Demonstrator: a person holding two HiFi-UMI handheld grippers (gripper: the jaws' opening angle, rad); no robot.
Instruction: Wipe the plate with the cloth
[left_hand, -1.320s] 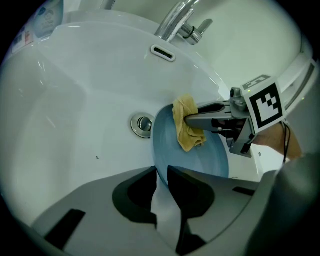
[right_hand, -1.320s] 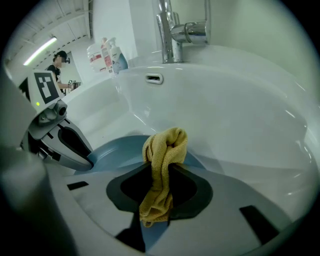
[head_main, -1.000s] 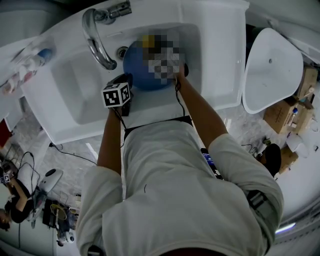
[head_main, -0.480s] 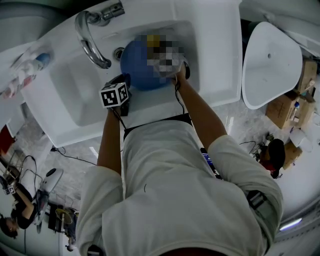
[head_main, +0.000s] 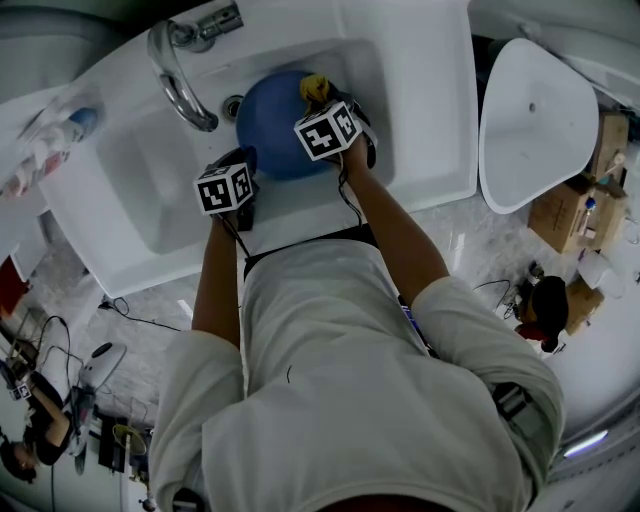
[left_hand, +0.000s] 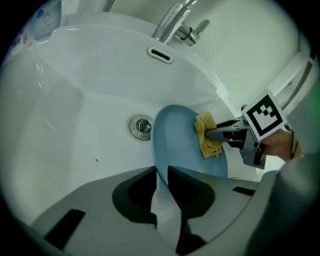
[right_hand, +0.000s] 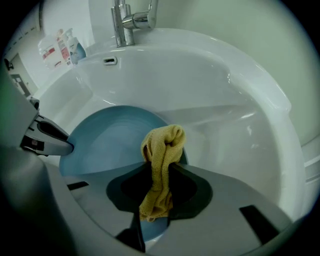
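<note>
In the white sink (head_main: 430, 110), the left tool (left_hand: 161, 175) clamps the near rim of the tilted blue plate (left_hand: 175, 142); the right tool (right_hand: 159, 172) pinches the yellow cloth (right_hand: 165, 145) against the plate's far edge.

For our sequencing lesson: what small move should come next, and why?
Probably sweep the right gripper, shut on the yellow cloth, across the blue plate toward its middle: the cloth sits by one edge, and the left gripper grips the rim.
</note>
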